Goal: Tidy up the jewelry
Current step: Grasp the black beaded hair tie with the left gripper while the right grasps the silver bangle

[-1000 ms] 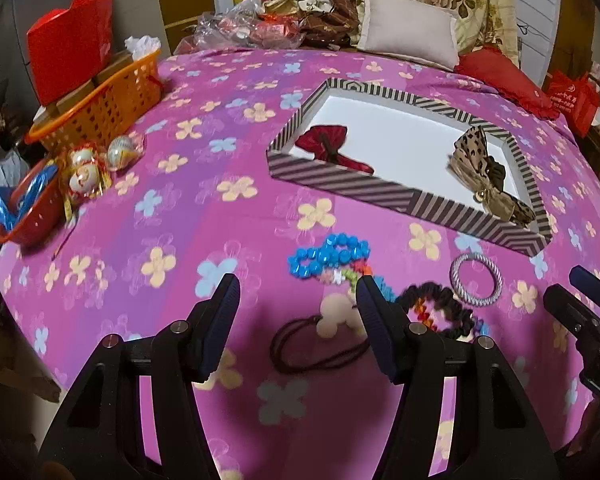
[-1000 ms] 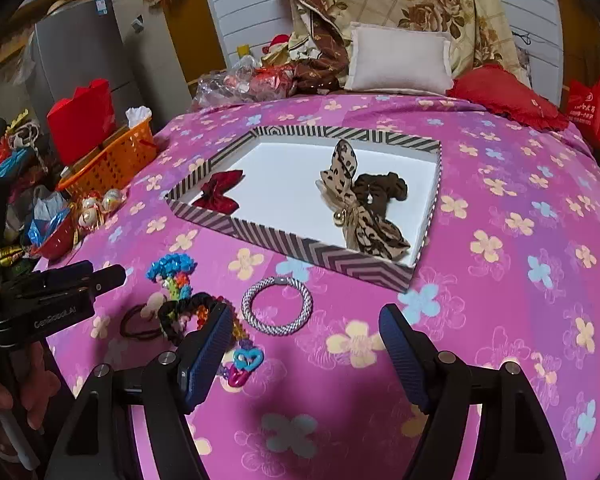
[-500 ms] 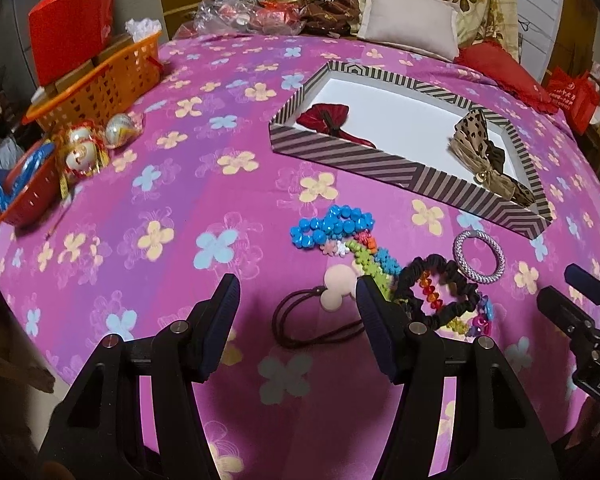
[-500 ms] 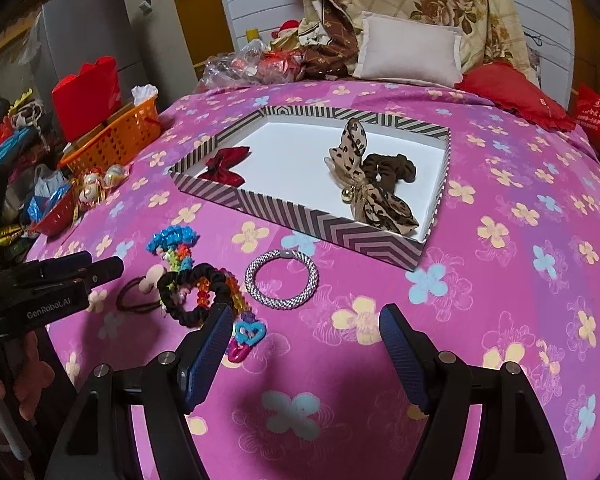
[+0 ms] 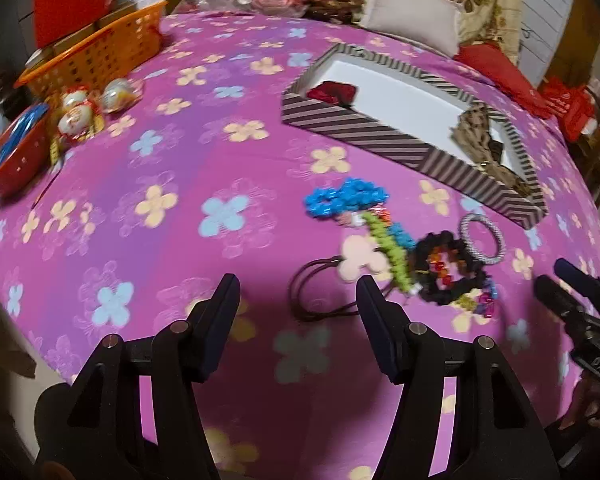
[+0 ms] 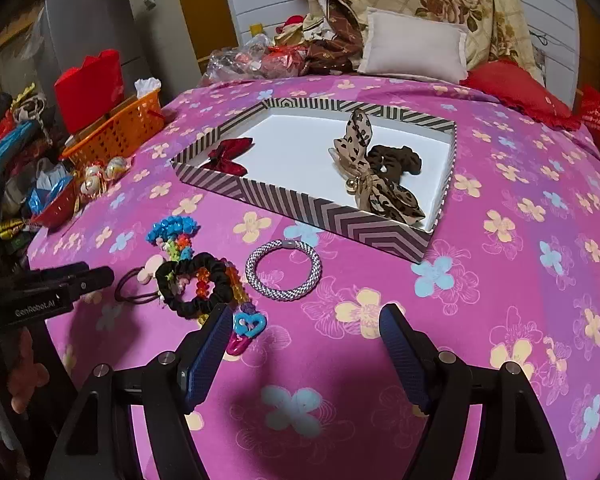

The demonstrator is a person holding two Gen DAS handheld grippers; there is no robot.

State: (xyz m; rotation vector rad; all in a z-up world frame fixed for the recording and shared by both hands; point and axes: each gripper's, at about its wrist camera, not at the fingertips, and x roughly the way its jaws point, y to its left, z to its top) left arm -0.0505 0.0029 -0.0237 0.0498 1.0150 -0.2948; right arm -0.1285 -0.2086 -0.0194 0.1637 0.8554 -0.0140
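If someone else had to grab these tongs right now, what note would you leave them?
Left tongs: open, empty, above the thin dark hair elastic.
Right tongs: open, empty.
Done: red bow, leopard-print bow and brown scrunchie lie in the striped cardboard box.
Left on the pink flowered cloth: silver woven bangle, black scrunchie, coloured bead strings, hair elastic.
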